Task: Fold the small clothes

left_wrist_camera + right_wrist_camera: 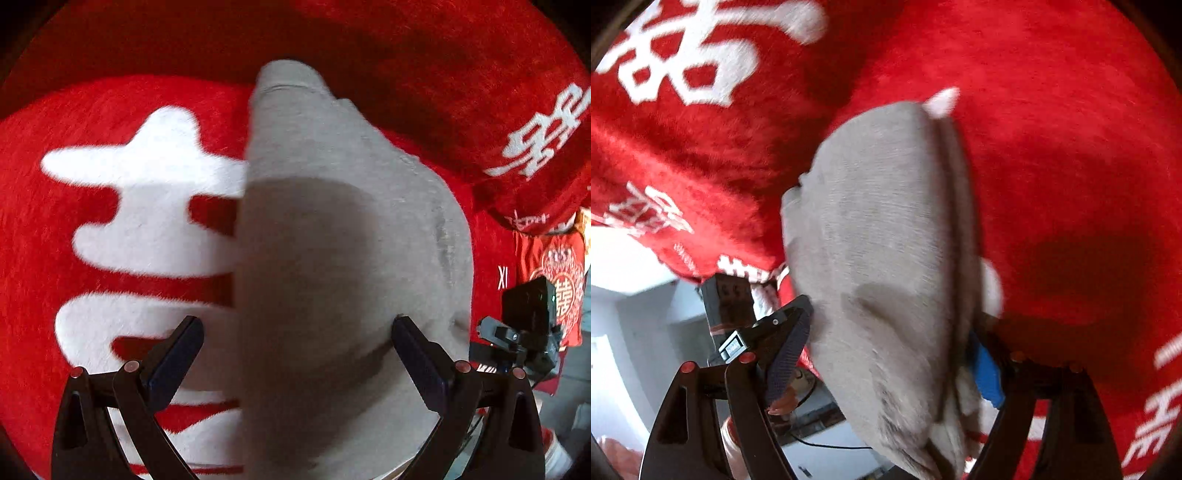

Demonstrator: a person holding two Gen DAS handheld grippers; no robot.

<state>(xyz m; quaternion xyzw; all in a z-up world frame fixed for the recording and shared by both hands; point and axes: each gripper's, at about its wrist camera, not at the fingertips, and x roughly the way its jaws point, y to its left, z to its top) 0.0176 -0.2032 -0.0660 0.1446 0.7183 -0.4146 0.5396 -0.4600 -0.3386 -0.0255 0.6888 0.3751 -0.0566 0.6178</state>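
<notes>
A small grey garment (332, 229) lies stretched out on a red plush blanket (74, 258) with large white characters. My left gripper (297, 328) hovers over the garment's near part, open wide. Its left finger (184, 343) is over the blanket beside the cloth and its right finger (413, 350) is over the cloth. In the right wrist view the same grey garment (886, 240) runs between the wide-apart fingers of my right gripper (894, 343), and its near end hangs past the blanket's edge. The blue-padded right finger (988, 373) sits against the cloth's bunched side. I see no pinch.
A raised fold of the blanket (517, 147) runs along the right. Past it hangs a red printed cloth (554, 280), with the dark body of the other tool (528, 317) in front. Beyond the blanket's edge (701, 258) are pale floor and furniture (639, 325).
</notes>
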